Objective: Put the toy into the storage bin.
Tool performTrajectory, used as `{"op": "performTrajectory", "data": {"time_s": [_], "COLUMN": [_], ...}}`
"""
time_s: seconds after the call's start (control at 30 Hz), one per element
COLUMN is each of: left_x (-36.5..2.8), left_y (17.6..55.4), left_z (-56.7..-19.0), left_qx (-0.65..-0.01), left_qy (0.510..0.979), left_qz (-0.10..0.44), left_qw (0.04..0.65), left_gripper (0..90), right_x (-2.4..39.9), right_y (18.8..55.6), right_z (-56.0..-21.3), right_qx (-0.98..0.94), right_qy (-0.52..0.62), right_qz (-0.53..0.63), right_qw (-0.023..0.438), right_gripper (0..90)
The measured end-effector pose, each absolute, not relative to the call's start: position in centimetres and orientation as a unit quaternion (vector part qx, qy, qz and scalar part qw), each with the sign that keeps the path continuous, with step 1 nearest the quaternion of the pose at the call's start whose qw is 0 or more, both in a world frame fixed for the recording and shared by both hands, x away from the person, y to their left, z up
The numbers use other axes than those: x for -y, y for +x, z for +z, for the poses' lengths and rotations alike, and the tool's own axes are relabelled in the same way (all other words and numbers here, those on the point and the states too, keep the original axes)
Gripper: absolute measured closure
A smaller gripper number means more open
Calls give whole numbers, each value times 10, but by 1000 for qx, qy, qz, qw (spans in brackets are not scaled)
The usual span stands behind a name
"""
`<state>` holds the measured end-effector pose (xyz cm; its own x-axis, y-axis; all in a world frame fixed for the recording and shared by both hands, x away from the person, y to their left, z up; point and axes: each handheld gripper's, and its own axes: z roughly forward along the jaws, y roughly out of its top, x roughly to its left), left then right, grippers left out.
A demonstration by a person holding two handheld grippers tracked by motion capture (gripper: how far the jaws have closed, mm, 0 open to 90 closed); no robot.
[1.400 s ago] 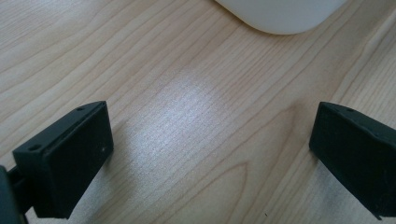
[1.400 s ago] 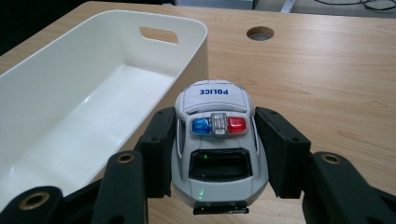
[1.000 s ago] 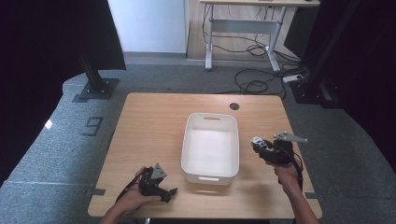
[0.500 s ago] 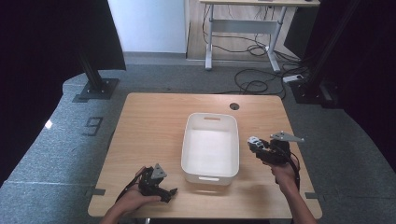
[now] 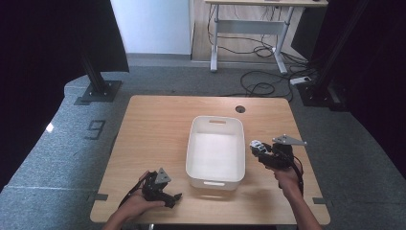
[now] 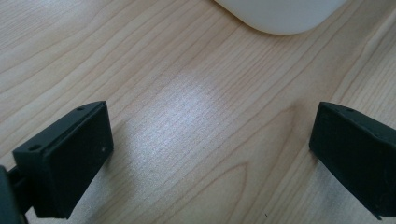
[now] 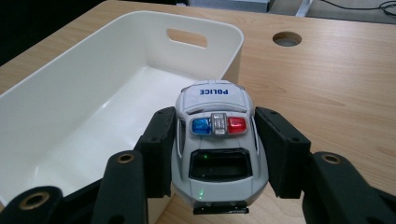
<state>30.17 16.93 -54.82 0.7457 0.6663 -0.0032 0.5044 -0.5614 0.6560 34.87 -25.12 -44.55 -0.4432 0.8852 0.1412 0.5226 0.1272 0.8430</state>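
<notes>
Toy car is clamped by its sides in our right gripper, just beside the bin's right rim, left gripper idle with jaws apart near the table's front edge; releasing short of the rim risks it dropping outside.

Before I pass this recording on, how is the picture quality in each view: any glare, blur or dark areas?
High view: even light on the table, both sides of the room black, small things soft. Left gripper view: a pale glare patch on the wood between the open tool's jaws, the bin's edge slightly soft. Right gripper view: the toy police car sharp, a sheen on the bin floor.
</notes>
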Motion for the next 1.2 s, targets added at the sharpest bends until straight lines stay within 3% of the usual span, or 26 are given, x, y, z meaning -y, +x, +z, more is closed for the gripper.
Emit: {"op": "performTrajectory", "data": {"time_s": [1.2], "left_x": [-169], "left_y": [301], "left_z": [-548], "left_qx": [-335], "left_qy": [874], "left_qz": [124], "left_qw": [329], "left_gripper": [0], "right_x": [216], "right_y": [353], "right_z": [-435], "right_qx": [-730], "right_qy": [464], "right_qz": [464], "right_qw": [192], "right_gripper": [501]}}
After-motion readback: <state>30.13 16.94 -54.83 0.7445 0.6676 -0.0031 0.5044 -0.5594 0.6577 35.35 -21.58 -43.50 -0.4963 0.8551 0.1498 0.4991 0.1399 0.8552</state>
